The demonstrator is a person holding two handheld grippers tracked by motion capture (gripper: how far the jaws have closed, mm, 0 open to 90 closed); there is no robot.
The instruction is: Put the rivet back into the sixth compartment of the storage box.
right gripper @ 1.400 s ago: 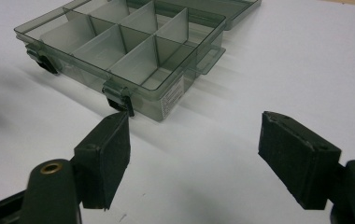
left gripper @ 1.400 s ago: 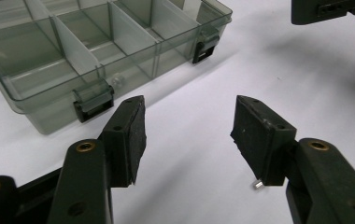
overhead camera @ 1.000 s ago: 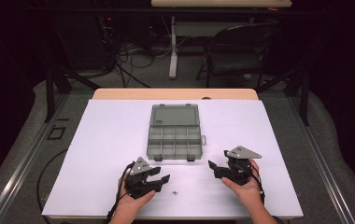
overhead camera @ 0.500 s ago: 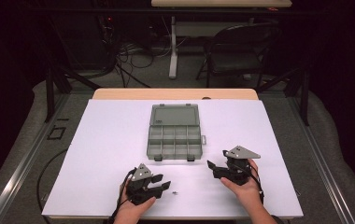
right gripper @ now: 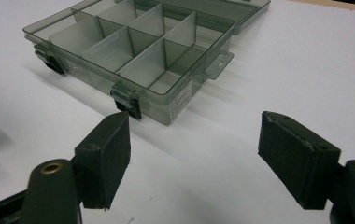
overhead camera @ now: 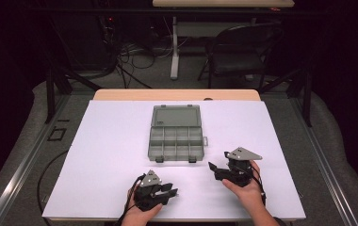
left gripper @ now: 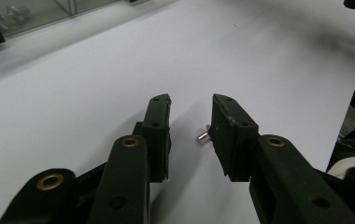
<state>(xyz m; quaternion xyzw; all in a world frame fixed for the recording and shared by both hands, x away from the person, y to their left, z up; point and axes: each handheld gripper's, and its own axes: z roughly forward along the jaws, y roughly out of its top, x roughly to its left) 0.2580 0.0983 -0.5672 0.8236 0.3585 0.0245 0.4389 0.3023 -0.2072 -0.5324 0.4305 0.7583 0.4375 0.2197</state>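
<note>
A small metal screw (left gripper: 203, 136), too small to be made out from the high view, was seen in the left gripper view lying on the white table (overhead camera: 111, 141), just beside the right-hand jaw of the left gripper (left gripper: 190, 128). Its long axis lay flat, tip pointed toward the opposite jaw. The jaws had just been closing, not yet pressed on it. The right gripper (right gripper: 194, 154) was spread wide near the open compartment box (right gripper: 133, 56).
</note>
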